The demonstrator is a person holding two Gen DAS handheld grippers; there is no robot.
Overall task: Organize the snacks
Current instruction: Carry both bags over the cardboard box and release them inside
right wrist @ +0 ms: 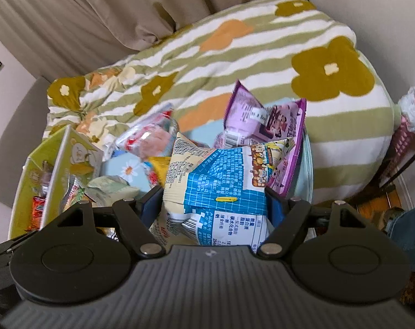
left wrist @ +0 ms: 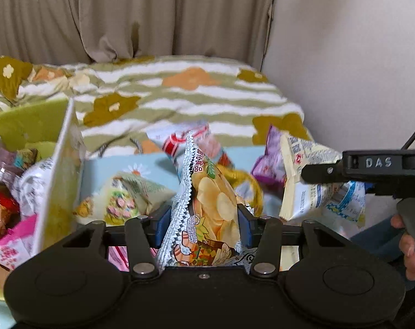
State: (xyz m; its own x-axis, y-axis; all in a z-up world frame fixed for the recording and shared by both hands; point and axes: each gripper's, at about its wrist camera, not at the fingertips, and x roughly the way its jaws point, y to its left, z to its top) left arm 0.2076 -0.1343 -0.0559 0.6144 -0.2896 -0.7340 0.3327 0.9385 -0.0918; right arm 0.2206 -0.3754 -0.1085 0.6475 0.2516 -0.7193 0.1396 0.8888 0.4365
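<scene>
The left gripper (left wrist: 204, 219) squeezes a chip bag (left wrist: 207, 203), held up over the blue box (left wrist: 103, 170). The right gripper (right wrist: 214, 203) squeezes a blue-and-cream bag (right wrist: 221, 181). A purple bag (right wrist: 262, 126) sits behind. Farther back lies the flowery blanket (left wrist: 207, 93).

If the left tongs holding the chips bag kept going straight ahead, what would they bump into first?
Probably the loose snack pile just beyond the chips bag: the red-and-white packet sits right behind it. The left tongs are shut on the bag. Depth is hard to judge; the floral blanket lies further back.
</scene>
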